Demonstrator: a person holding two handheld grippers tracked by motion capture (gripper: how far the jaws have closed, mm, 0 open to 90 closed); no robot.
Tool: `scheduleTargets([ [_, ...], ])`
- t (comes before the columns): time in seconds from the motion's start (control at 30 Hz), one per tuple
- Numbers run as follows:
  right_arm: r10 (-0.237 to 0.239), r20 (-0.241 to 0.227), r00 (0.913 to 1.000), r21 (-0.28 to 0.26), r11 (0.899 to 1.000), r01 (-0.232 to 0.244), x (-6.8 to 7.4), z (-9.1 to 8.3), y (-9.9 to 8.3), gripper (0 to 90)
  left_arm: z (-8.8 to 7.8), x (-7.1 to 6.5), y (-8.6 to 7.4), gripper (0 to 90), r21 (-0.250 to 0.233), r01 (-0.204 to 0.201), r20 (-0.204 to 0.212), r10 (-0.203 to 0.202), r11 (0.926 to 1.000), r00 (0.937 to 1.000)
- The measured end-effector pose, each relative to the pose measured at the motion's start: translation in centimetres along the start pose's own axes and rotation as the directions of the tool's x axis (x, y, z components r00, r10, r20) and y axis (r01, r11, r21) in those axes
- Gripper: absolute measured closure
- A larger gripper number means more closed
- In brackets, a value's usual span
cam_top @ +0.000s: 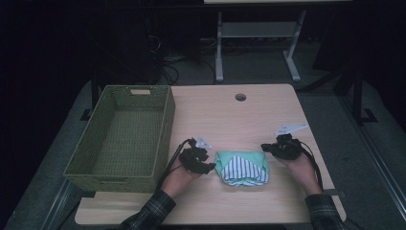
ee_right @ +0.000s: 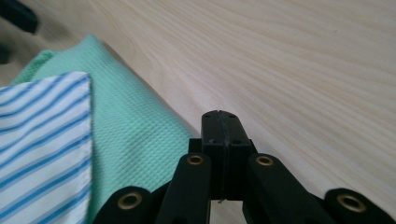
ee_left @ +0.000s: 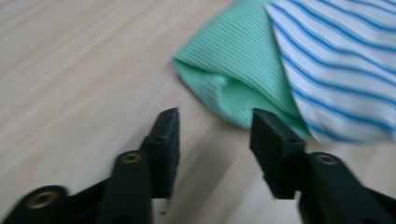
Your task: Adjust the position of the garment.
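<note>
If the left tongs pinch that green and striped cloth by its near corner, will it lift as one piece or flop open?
The folded cloth looks soft and thin, so it will probably droop. Its striped layer lies loosely over the green, so the fold may well open. It seems light; the left tongs, open beside it, should lift it easily.

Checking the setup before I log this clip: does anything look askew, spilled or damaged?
Nothing stands out. The folded green cloth with its striped white cloth lies neatly on the table, and the green basket stands upright and intact.
</note>
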State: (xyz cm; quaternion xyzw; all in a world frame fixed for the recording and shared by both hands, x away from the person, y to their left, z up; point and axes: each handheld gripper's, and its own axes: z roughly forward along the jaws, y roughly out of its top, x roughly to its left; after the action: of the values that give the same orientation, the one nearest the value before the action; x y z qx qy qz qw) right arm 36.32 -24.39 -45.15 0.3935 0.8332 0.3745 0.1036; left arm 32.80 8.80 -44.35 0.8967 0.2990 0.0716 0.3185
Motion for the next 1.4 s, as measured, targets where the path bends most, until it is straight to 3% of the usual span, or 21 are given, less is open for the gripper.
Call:
scheduleTargets([
  [0.2, -0.006, 0.006, 1.0, 0.035, 0.999, 0.006, -0.3, 1.7, -0.3, 89.5, -0.8, -0.6, -1.1, 28.7, -0.029, 0.002, -0.018, -0.003, 0.9996, 0.9998],
  [0.37, -0.034, -0.005, 0.9994, 0.06, 0.998, 0.034, 0.0, 1.5, -0.7, 89.5, -0.9, -0.5, -1.2, 22.6, -0.036, 0.006, -0.015, -0.007, 0.9993, 0.9999],
  [0.73, -0.065, -0.037, 0.9972, 0.081, 0.994, 0.068, 1.8, -0.5, -2.7, 89.5, -0.4, -1.1, -1.2, 22.6, 0.019, -0.031, 0.0, 0.031, 0.9993, 0.9995],
  [1.07, -0.058, -0.081, 0.9951, 0.083, 0.994, 0.065, 3.1, -2.0, -4.1, 89.6, -0.7, -0.9, -1.2, 22.7, 0.023, -0.031, -0.008, 0.031, 0.9993, 0.9995],
  [1.4, -0.075, -0.137, 0.9877, 0.078, 0.993, 0.087, 5.7, -2.5, -5.2, 89.5, -1.1, -0.7, -1.2, 22.7, 0.033, -0.043, -0.021, 0.044, 0.9985, 0.9988],
])
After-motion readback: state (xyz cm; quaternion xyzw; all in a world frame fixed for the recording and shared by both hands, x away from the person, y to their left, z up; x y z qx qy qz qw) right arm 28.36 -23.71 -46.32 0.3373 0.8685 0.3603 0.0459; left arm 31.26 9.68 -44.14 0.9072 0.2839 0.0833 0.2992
